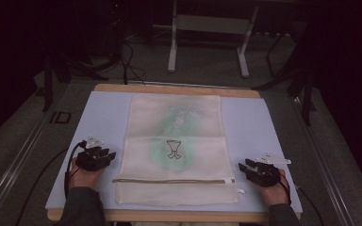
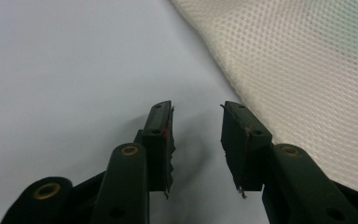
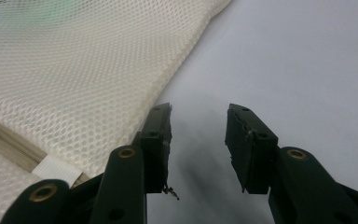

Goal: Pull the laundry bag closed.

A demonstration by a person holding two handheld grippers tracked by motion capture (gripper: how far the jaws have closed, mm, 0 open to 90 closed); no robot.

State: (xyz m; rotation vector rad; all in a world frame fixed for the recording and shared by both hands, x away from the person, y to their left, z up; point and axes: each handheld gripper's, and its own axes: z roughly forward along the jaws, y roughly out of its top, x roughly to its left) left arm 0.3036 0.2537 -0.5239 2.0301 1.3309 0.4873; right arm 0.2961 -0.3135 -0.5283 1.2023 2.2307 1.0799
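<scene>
A cream mesh laundry bag (image 1: 174, 146) lies flat in the middle of the pale blue mat (image 1: 106, 113), with something green showing through it and a zipper (image 1: 169, 180) running across near its front edge. My left gripper (image 1: 107, 157) rests on the mat just left of the bag, open and holding nothing. In the left gripper view its jaws (image 2: 196, 112) stand apart beside the mesh edge (image 2: 279, 60). My right gripper (image 1: 243, 165) sits just right of the bag, open. The right gripper view shows its gap (image 3: 198, 114) over bare mat, next to the mesh (image 3: 74, 70) and the white zipper end tab (image 3: 56, 169).
The mat covers a wooden table (image 1: 169, 88). Beyond it stand a white metal frame (image 1: 207, 33) and dark cables (image 1: 127, 61) on the grey floor. A person's hands (image 1: 82, 176) come in from the bottom edge.
</scene>
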